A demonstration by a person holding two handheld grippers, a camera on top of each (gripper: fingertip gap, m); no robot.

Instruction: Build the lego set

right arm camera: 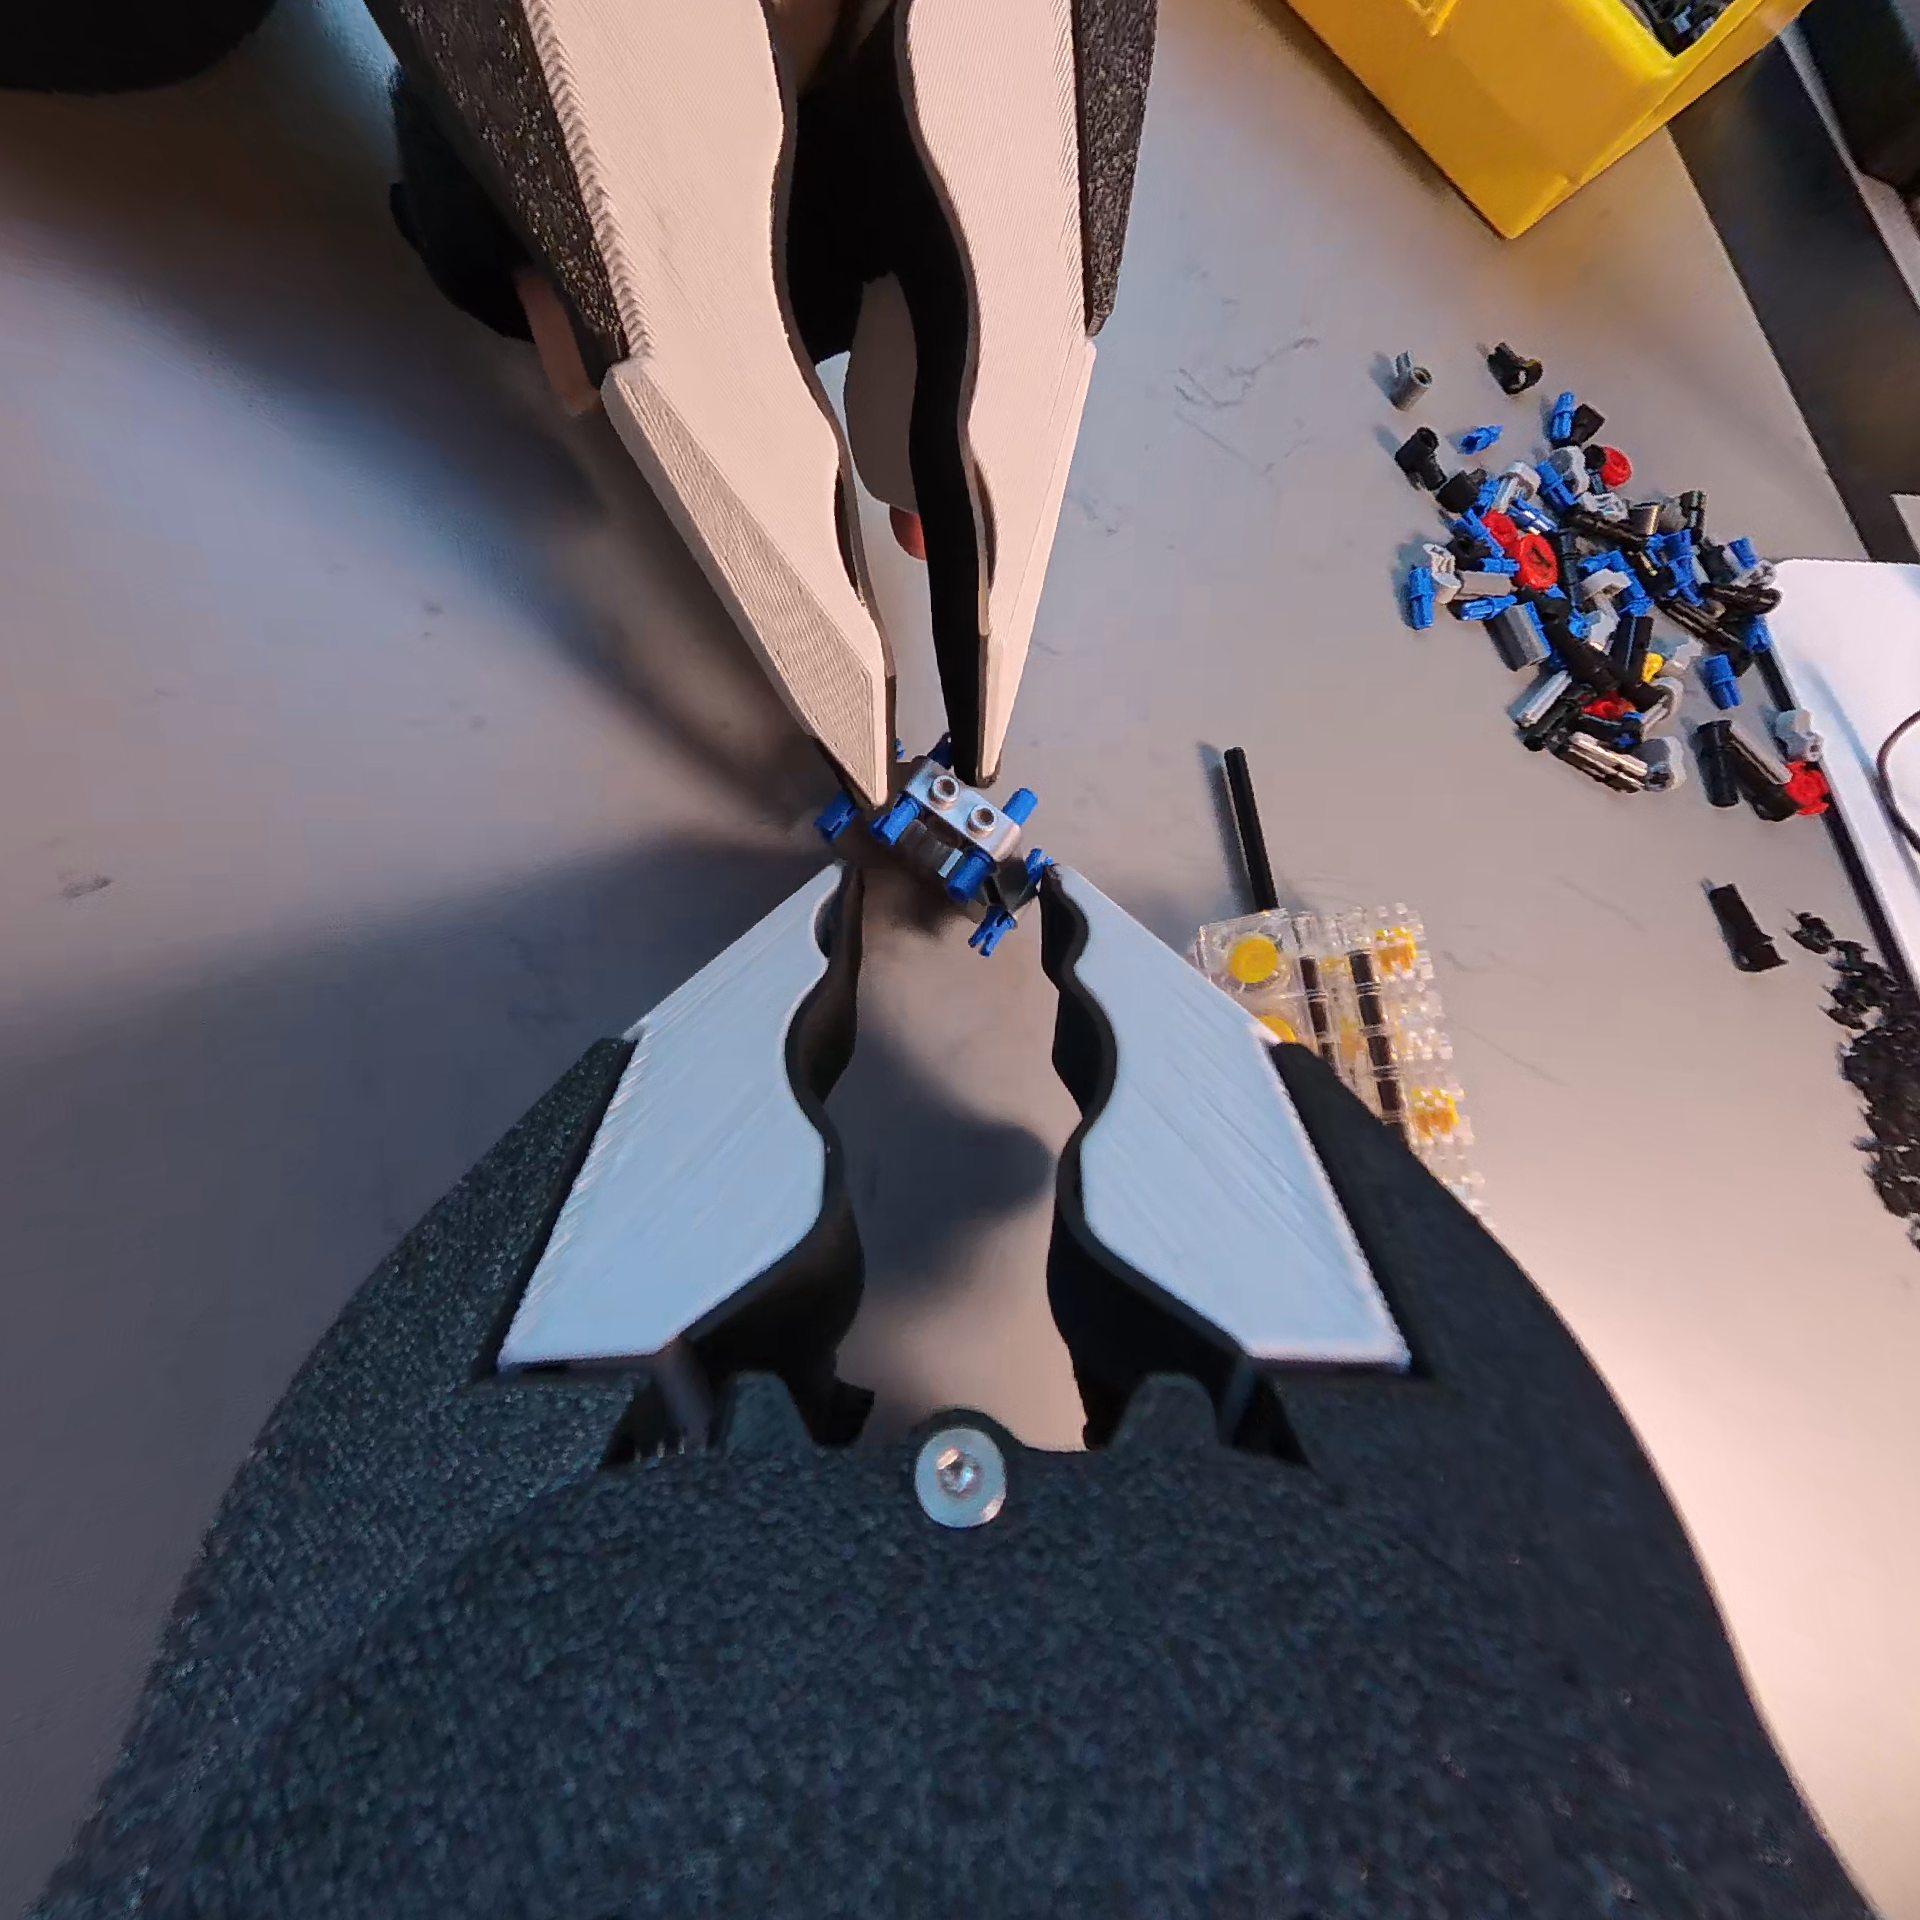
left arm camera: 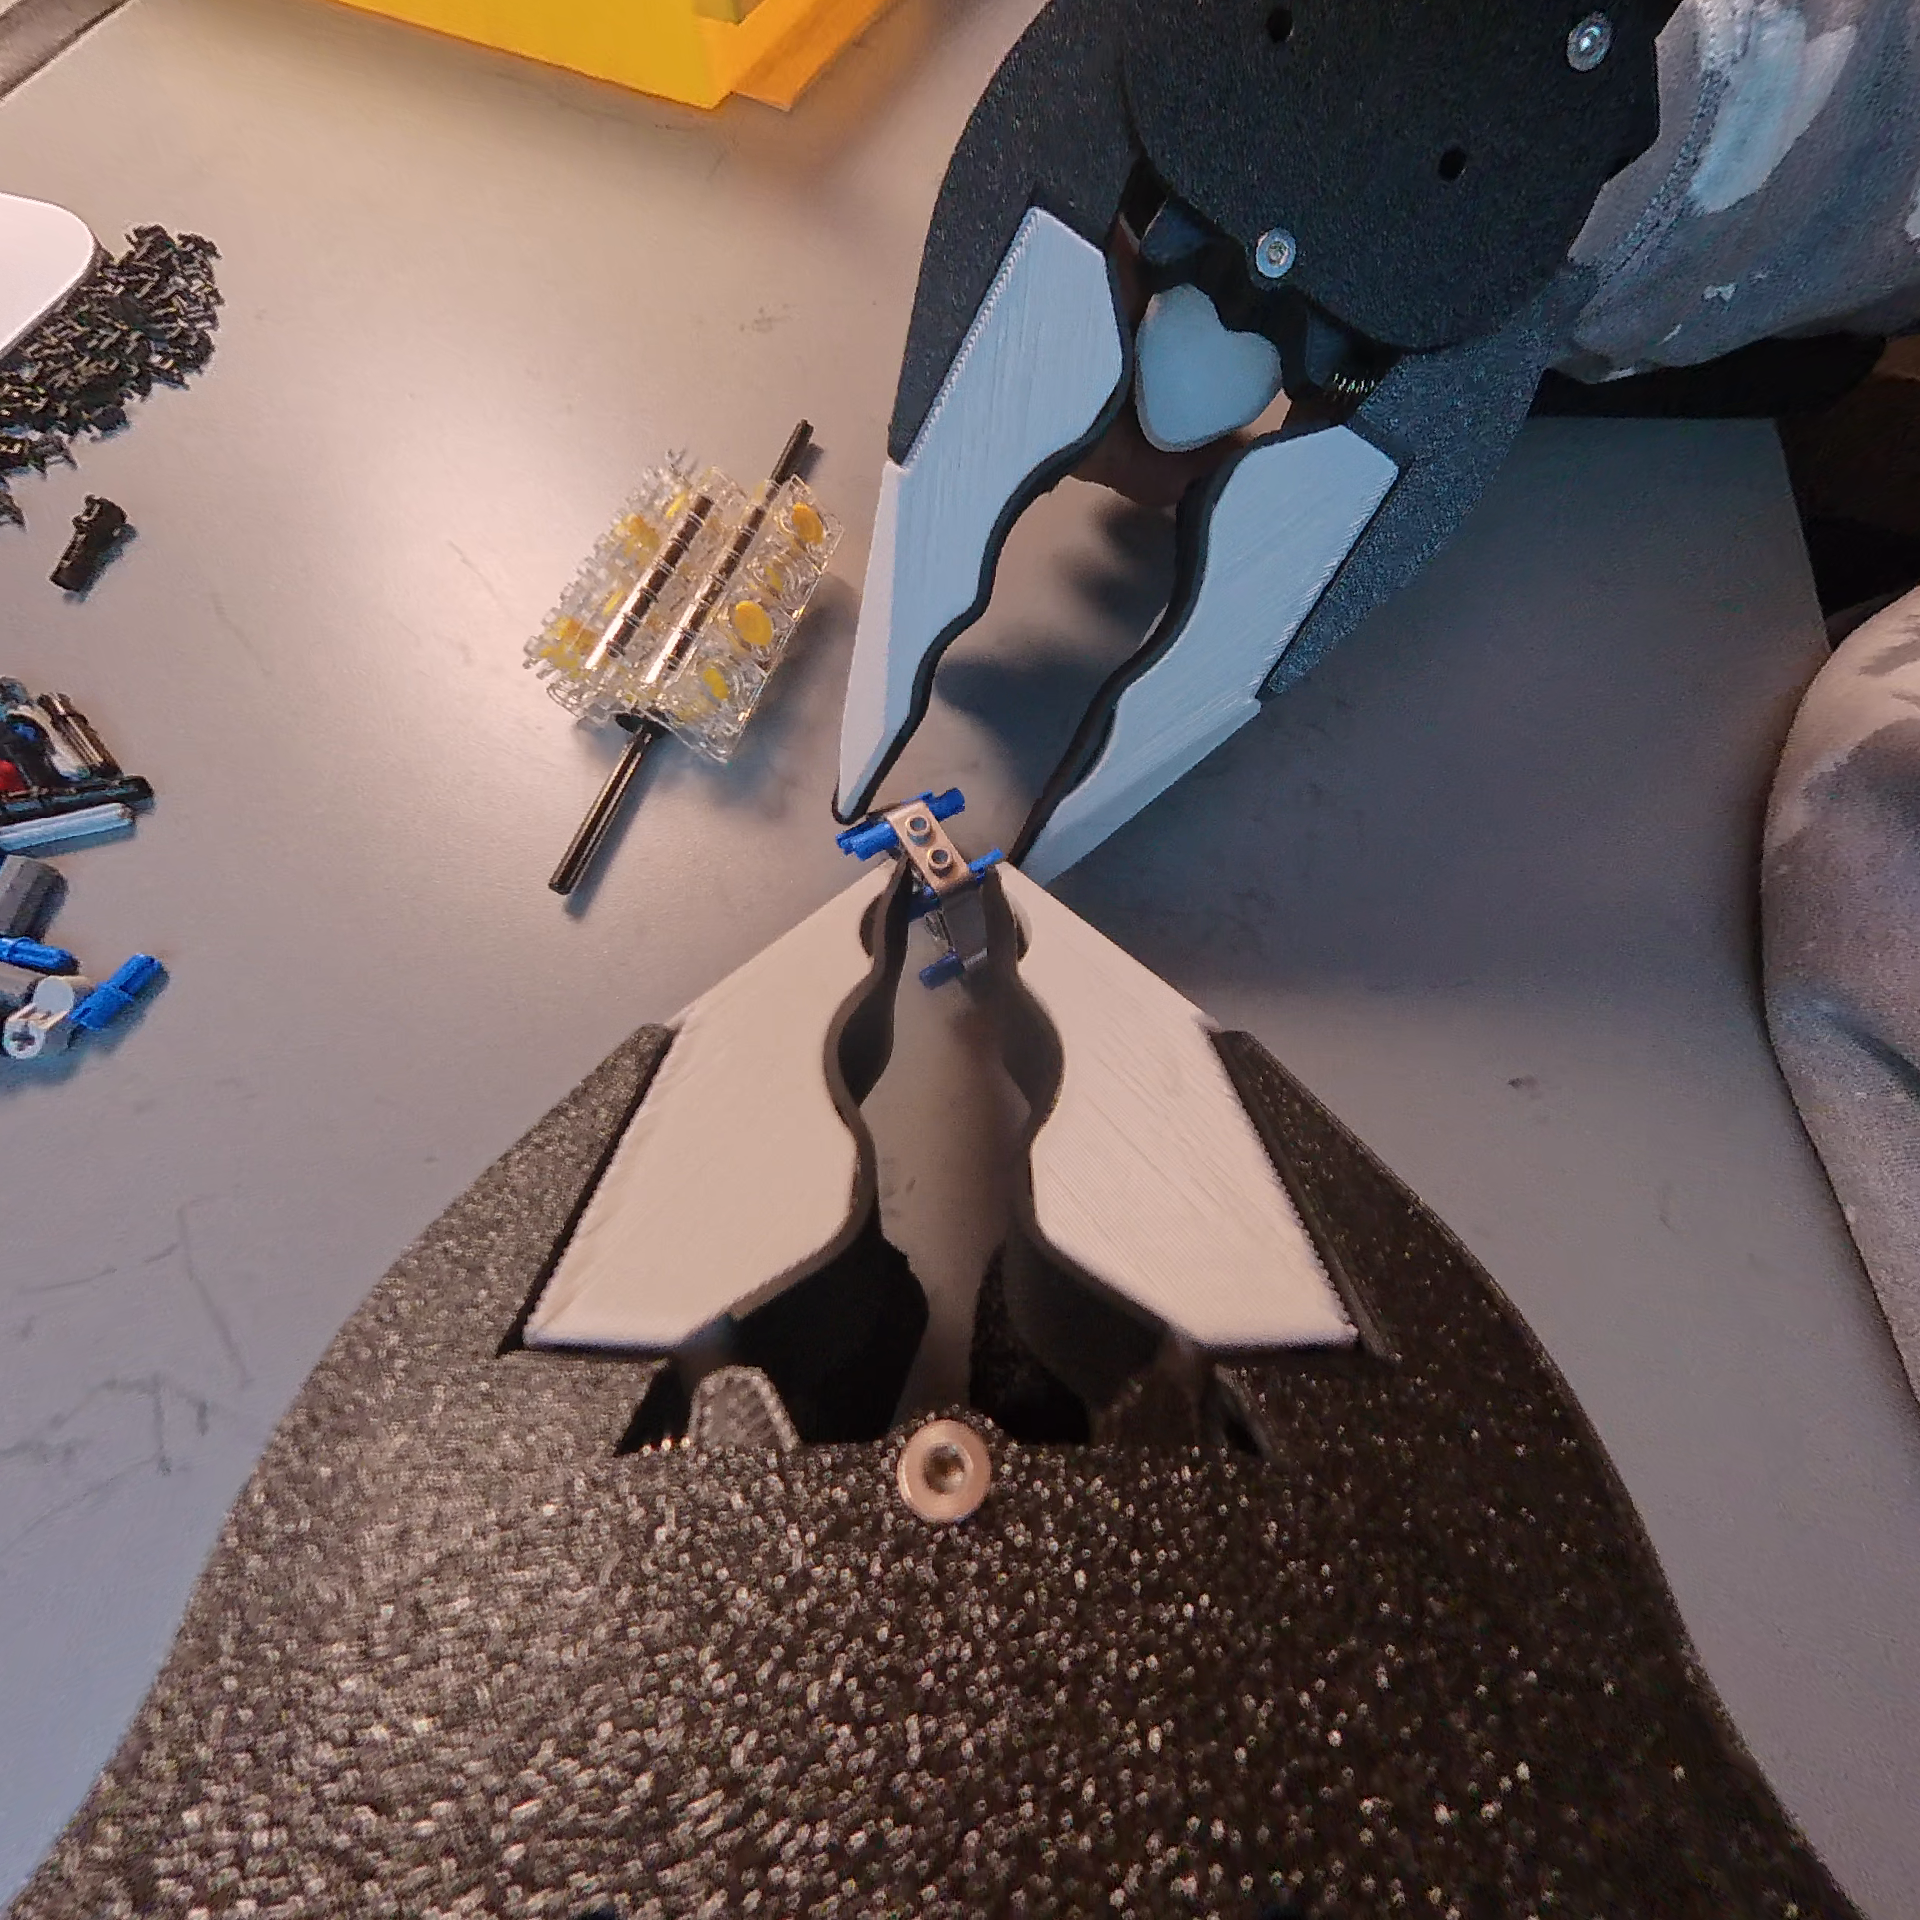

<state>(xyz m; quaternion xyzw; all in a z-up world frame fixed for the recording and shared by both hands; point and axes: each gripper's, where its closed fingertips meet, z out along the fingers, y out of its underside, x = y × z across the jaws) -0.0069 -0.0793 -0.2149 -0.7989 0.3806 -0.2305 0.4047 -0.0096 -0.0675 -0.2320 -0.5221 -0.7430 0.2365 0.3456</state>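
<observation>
A small grey connector with several blue pins (left arm camera: 928, 837) is held just above the grey table (left arm camera: 416, 1195). My left gripper (left arm camera: 945, 883) is shut on it, its fingertips pinching the lower dark part. In the right wrist view the left gripper (right arm camera: 930, 784) comes down from the top onto the same piece (right arm camera: 961, 821). My right gripper (right arm camera: 945, 878) is open, its two tips flanking the piece, and the right tip touches a blue pin. In the left wrist view the right gripper (left arm camera: 940, 831) reaches in from the upper right.
A clear block with yellow discs and black axles (left arm camera: 686, 603) (right arm camera: 1340, 1029) lies close by. A pile of mixed blue, black, grey and red parts (right arm camera: 1600, 613), a heap of black pins (left arm camera: 104, 332), a yellow bin (right arm camera: 1538, 94) and a grey sleeve (left arm camera: 1849, 935) are around. Left and right tips are no more than a few centimetres apart.
</observation>
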